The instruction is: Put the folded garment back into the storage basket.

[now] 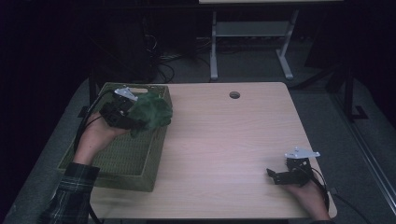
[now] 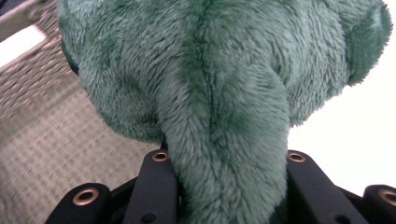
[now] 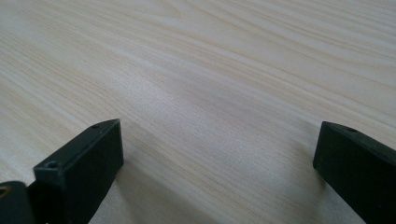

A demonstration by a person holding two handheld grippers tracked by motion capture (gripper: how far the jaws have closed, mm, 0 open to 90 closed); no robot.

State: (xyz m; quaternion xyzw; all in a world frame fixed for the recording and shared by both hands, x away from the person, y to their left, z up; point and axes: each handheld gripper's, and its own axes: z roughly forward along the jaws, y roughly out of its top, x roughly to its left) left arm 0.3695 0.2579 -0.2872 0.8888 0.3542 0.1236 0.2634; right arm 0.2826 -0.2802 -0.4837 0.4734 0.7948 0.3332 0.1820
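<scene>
Plaid sleeve [image 1: 70, 193]; black hand-held gripper [image 1: 122, 114], grey top plate.

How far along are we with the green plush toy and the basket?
Done: the left gripper has clamped the green plush toy. In hand: the toy hangs over the woven basket's right rim. Left: setting it down and letting go. The right gripper rests open on the table.
</scene>
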